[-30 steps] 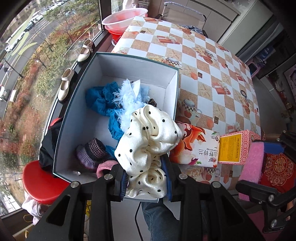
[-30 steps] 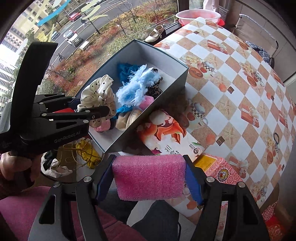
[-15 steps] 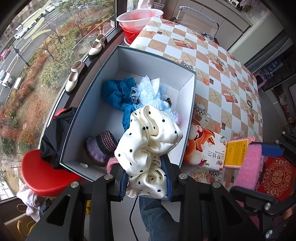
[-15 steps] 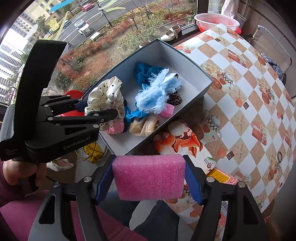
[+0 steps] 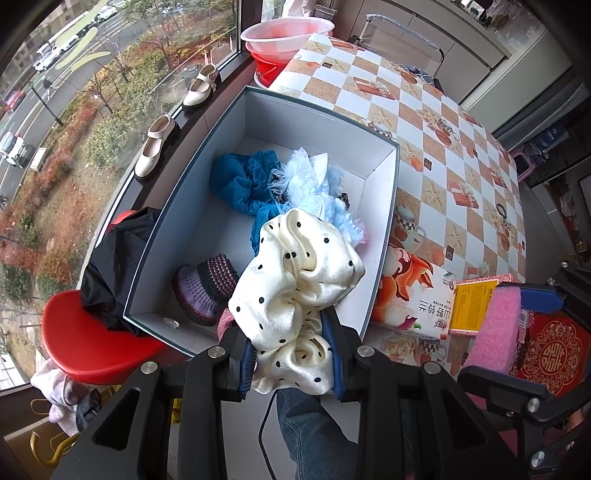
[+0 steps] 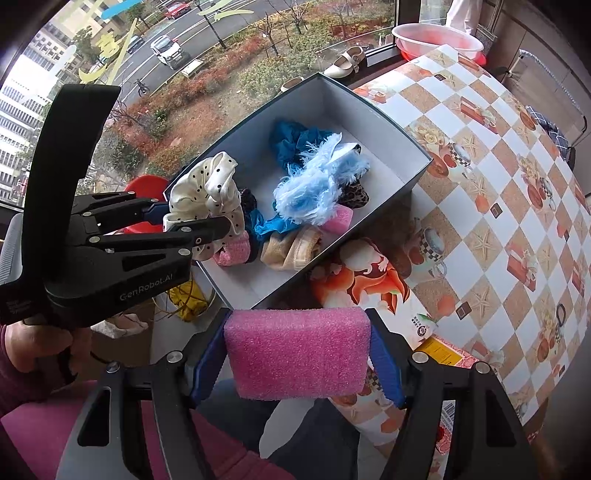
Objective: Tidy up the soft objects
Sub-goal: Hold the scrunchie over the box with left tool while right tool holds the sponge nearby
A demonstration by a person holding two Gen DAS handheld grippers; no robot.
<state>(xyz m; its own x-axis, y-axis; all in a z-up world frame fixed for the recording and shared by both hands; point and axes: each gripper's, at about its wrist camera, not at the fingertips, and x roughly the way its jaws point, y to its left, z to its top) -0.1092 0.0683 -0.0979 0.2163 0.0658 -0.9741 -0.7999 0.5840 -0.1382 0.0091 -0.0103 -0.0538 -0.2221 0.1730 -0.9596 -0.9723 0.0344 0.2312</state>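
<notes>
My left gripper [image 5: 291,360] is shut on a cream scrunchie with black dots [image 5: 295,273], held just above the near end of an open grey box [image 5: 147,254]. The right wrist view shows the same scrunchie [image 6: 207,188] in the left gripper [image 6: 207,229] over the box's near left corner. My right gripper [image 6: 297,363] is shut on a pink foam sponge [image 6: 297,352], held off the table's near edge, right of the box [image 6: 399,133]. Inside lie a teal scrunchie [image 5: 240,181], a fluffy light-blue scrunchie [image 5: 314,188], a purple knitted one [image 5: 207,288] and others.
A checked tablecloth [image 5: 461,147] covers the table. A printed carton [image 5: 413,295] and a yellow-labelled pink box [image 5: 476,302] lie right of the grey box. A red stool [image 5: 85,350] with a black cloth stands left. Shoes [image 5: 155,147] and pink basins [image 5: 288,33] sit by the window.
Both grippers have shifted a little along the box, so it now sits more centred in each view. Both grips are unchanged.
</notes>
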